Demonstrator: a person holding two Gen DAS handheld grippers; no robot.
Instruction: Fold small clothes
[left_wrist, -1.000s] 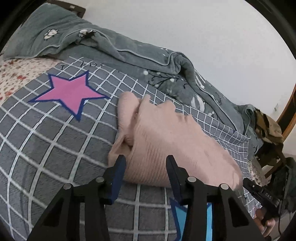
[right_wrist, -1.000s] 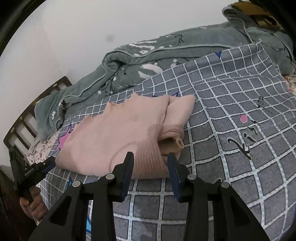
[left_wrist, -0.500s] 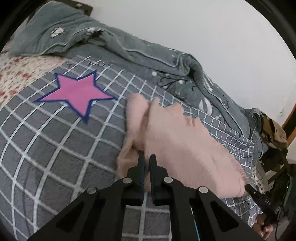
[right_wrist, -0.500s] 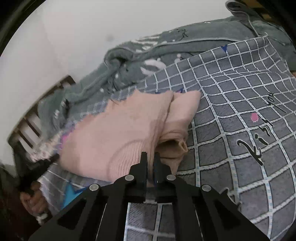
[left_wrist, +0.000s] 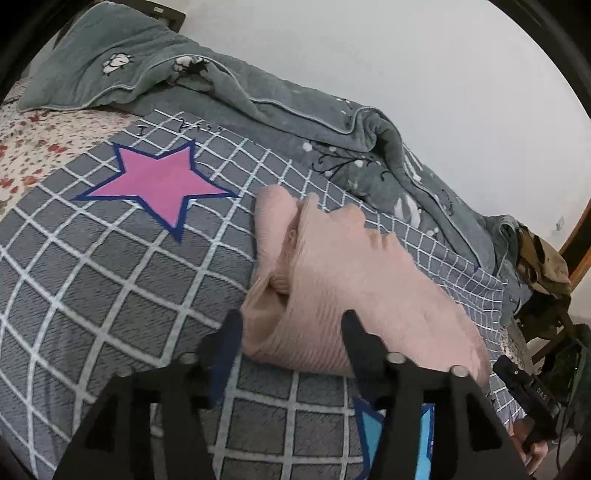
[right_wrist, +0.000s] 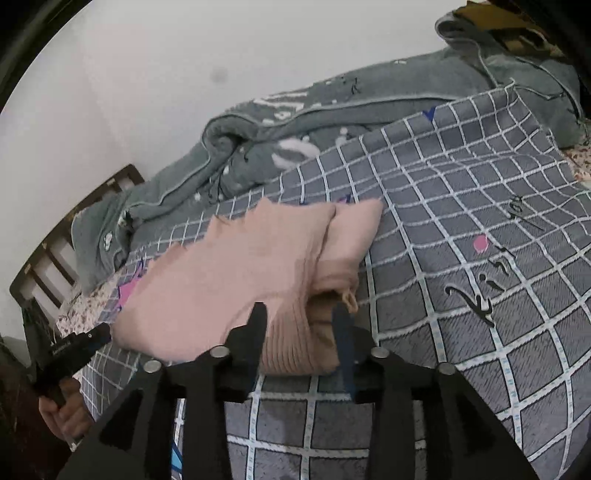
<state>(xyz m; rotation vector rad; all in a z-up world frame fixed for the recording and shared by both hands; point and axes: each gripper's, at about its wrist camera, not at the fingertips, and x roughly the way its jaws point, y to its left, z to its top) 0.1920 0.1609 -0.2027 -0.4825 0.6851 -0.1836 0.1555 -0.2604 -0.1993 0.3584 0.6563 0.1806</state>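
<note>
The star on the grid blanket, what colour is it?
The star is pink with a dark blue outline; the left wrist view shows it best.

This is a bedroom in a home. A bed fills both views, spread with a grey checked bedspread (left_wrist: 110, 280) bearing a pink star (left_wrist: 159, 184), a rumpled grey-green quilt (left_wrist: 258, 96) along the white wall (left_wrist: 406, 55), and a floral sheet (left_wrist: 33, 147) beneath. A dark wooden slatted bed frame (right_wrist: 55, 243) stands at one end.
</note>
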